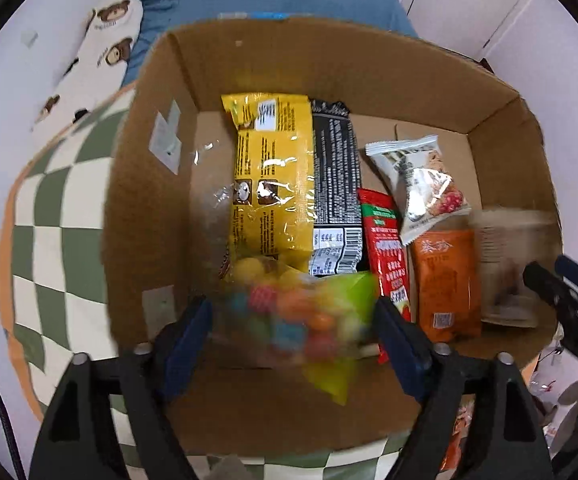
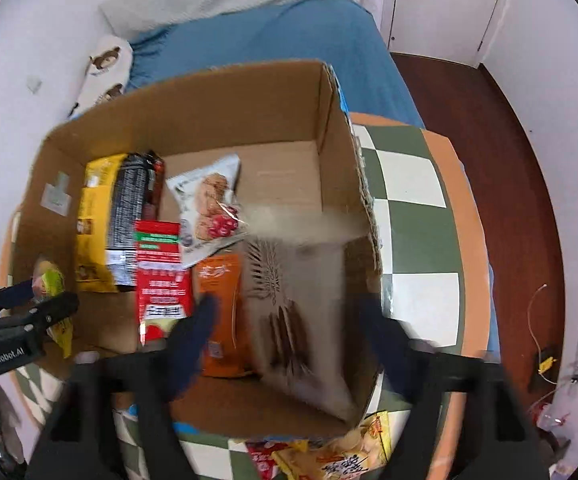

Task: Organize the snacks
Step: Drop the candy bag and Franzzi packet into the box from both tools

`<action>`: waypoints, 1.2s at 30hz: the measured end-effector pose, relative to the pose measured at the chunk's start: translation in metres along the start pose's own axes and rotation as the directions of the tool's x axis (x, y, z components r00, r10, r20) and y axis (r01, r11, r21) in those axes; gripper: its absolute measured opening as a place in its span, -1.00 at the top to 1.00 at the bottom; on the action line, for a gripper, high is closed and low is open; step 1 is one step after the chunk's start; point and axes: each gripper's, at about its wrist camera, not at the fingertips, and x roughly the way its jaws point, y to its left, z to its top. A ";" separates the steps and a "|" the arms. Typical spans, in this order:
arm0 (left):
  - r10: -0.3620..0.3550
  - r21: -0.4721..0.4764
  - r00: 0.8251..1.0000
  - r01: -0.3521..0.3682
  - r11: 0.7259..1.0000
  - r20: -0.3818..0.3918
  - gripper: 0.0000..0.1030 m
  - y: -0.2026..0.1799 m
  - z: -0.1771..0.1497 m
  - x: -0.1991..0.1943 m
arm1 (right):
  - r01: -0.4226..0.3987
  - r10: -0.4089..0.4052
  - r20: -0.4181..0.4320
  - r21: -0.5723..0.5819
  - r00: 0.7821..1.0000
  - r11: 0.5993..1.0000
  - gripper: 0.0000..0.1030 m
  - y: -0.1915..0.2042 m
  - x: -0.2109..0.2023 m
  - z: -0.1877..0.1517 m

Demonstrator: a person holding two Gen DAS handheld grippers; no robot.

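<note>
Left gripper (image 1: 293,308): spread, pointing down into the box (image 1: 329,64). The pads do not seem to press on anything.
Candy bag (image 1: 313,320): between your left fingers at the lower centre of the left view, blurred while the fingers are sharp. Judge it loose and on its way down.
Risk, candy bag: it hangs over the near ends of the yellow pack (image 1: 273,168) and black pack (image 1: 335,184). It may land on top of them rather than in the bare strip along the left wall, and the row then goes untidy.
Risk, left pad: a corner of the bag may catch on it. Lift away quickly and you may drag the bag back out.
Packed row: the red pack (image 1: 385,248), white pack (image 1: 421,184) and orange pack (image 1: 445,276) lie side by side at centre right, the white one overlapping its neighbours. A hard drop beside them can knock them askew.
Right gripper (image 2: 289,304): spread, with gaps showing on both sides of the beige bag (image 2: 297,280).
Beige bag: inside the box by the right wall in the right view, blurred and tilted, just beside the orange pack.
Risk, beige bag: it may fall onto the orange pack or end up propped against the wall.
Risk, grippers: they work near each other in one box. Pull both straight up or they may clash.
Loose snacks (image 2: 329,460): outside the box on the table, lower centre right, not yet sorted.
</note>
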 end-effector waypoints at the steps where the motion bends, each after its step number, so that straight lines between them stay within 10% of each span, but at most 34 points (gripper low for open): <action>1: -0.005 -0.010 1.000 0.005 1.000 0.001 -0.71 0.001 0.001 0.003 | 0.009 -0.009 0.002 0.003 1.000 1.000 -0.67 0.000 0.001 -0.001; 24: -0.002 -0.018 0.992 0.005 1.000 0.127 -0.71 -0.004 -0.013 -0.034 | -0.006 0.004 0.098 0.019 0.995 1.000 -0.72 0.020 -0.023 -0.023; 36: 0.009 0.043 0.946 -0.024 0.999 0.324 -0.71 -0.018 -0.062 -0.112 | -0.010 0.013 0.246 -0.015 0.969 1.000 -0.72 0.038 -0.095 -0.069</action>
